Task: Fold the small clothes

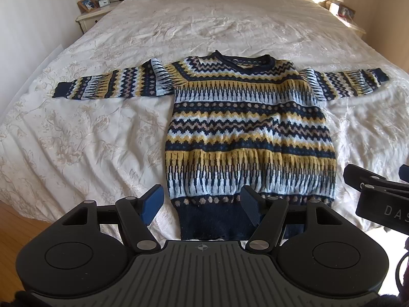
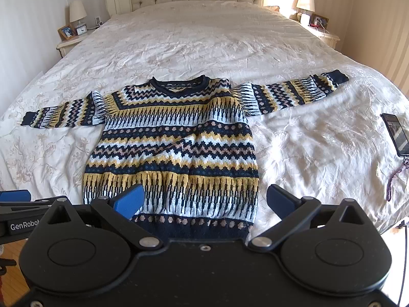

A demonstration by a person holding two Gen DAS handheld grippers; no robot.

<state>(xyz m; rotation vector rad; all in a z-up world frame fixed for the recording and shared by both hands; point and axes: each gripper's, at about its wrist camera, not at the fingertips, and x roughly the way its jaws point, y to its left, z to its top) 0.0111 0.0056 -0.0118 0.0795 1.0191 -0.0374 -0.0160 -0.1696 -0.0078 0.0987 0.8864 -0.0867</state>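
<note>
Left wrist view: sweater (image 1: 250, 128) flat on bed (image 1: 102, 128), hem nearest, collar far, sleeves out sideways. Left tool (image 1: 202, 206) spread, empty, over hem's left corner. Right tool (image 1: 375, 192) cut off at frame edge.

Right wrist view: right tool (image 2: 204, 202) spread, empty, over hem's right half. Hem edge hidden behind tool body. Phone (image 2: 397, 134) at right, well apart.
</note>
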